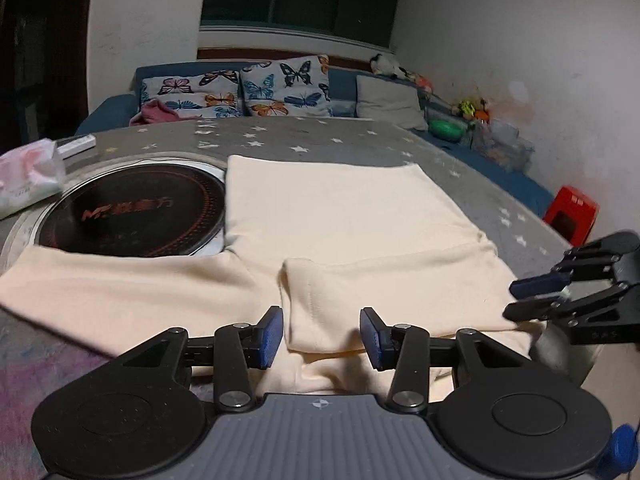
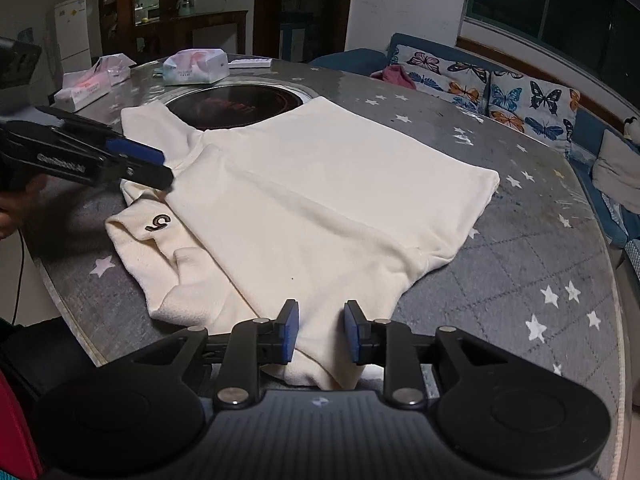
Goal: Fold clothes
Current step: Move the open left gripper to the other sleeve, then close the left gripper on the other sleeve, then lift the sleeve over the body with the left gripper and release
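A cream T-shirt [image 1: 340, 208] lies spread on the round table, one side folded inward, one sleeve stretched left [image 1: 120, 284]. In the right wrist view the shirt [image 2: 320, 200] shows a small "9" mark near its collar. My left gripper [image 1: 322, 334] is open, its blue pads either side of the folded sleeve edge at the near hem. It also shows in the right wrist view [image 2: 154, 166]. My right gripper [image 2: 321, 330] is open over the shirt's near corner; it shows at the right in the left wrist view [image 1: 524, 300].
A black induction hob [image 1: 136, 212] is set into the star-patterned table [image 1: 320, 140], partly under the shirt. Tissue packs [image 2: 196, 66] lie at the far side. A sofa with butterfly cushions [image 1: 280, 88] stands behind. A red stool [image 1: 572, 216] is at the right.
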Tool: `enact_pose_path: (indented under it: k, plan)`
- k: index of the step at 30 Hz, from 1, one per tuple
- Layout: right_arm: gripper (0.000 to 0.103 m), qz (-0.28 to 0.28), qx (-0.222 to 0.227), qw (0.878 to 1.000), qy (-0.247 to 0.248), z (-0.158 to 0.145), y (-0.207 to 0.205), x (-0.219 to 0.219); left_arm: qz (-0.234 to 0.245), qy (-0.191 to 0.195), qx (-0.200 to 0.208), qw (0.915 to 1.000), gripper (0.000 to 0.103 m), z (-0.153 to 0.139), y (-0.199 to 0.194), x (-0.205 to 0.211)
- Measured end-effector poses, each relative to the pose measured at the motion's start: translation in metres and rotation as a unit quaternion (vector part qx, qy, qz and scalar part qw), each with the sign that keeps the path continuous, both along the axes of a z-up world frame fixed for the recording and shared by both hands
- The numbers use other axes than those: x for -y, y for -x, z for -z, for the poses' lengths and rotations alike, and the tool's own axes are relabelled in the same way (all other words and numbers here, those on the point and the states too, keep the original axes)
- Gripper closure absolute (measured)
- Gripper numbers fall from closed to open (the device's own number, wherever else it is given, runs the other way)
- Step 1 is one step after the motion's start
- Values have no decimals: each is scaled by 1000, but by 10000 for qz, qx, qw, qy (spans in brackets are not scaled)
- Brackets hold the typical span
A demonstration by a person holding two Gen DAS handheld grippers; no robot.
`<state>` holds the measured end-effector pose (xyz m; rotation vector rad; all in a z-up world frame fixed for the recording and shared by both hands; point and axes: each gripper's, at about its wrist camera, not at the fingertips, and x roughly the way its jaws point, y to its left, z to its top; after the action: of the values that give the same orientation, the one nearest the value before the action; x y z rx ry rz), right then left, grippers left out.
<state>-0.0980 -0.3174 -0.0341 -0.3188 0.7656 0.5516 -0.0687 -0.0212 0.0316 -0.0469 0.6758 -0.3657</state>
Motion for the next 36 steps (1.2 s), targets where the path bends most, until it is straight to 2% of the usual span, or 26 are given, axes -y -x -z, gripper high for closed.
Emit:
enact_pose_path:
  k: [3, 6, 9, 12, 16, 22, 24, 27, 32, 36]
  plan:
    - [78, 8, -3, 10000, 0, 0, 0, -1, 29, -82, -6, 10000, 61, 4, -3, 3]
    - [78, 22, 8, 10000, 22, 0, 0, -1, 49, -174, 5, 9998, 91, 9, -5, 6]
    - [78, 46, 11, 10000, 20, 0, 0, -2, -165, -123, 53, 9998, 100, 5, -2, -1]
    - [78, 47, 7, 10000, 22, 0, 0, -2, -303, -137, 181, 9993, 101, -1, 4, -8]
    - [78, 43, 13, 10000, 56, 0, 0, -3, -363, -240, 147, 9989, 101, -2, 4, -7]
    - [78, 44, 52, 9999, 111, 0, 1, -5, -62, -78, 261, 9996, 96, -13, -8, 14]
    - [78, 48, 43, 9999, 101, 0, 0, -5, 25, -92, 258, 9996, 92, -8, -18, 24]
    - [78, 53, 45, 9999, 109, 0, 0, -5, -85, -247, 90, 9996, 92, 5, -35, 30]
    - [75, 85, 56, 9999, 114, 0, 1, -5, -204, -206, 58, 9996, 92, 13, -37, 18]
    - [75, 82, 52, 9999, 124, -1, 0, -6, -474, -105, 167, 9987, 85, 2, -23, -4]
